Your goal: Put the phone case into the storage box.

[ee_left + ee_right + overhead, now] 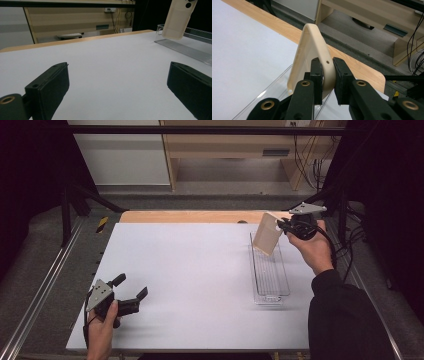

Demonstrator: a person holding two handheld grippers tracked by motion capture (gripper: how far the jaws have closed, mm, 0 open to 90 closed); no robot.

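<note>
Black jaws of the right gripper [327, 82] sit closest to the lens in its own view, clamped on one end of a cream phone case [312, 57], one pad on each face. Case is thin, rounded corners, small hole just above the pads.

High view: case [267, 234] hangs tilted in the air, held at its upper right corner by the right gripper [284, 225], lower end dipping toward the far end of a clear tray [270, 285]. Can't tell if case and tray touch. Left gripper view shows the case [178, 18] above the tray [190, 46], camera cutout at the top edge.

Tray is long, narrow, transparent, lying on the right part of a white table top [190, 270], long axis running away from the person. Right hand [315, 247] in a dark sleeve holds that gripper over the tray's far right side, grey plate on top.

Left gripper [134, 290] is well apart from all that, near the front left of the table, held low in the left hand [100, 330]. Its jaws stand wide apart with nothing between them, just bare white surface.

Wooden edge strip [190, 216] runs along the table's far side; beyond it, a floor and light wood furniture.
</note>
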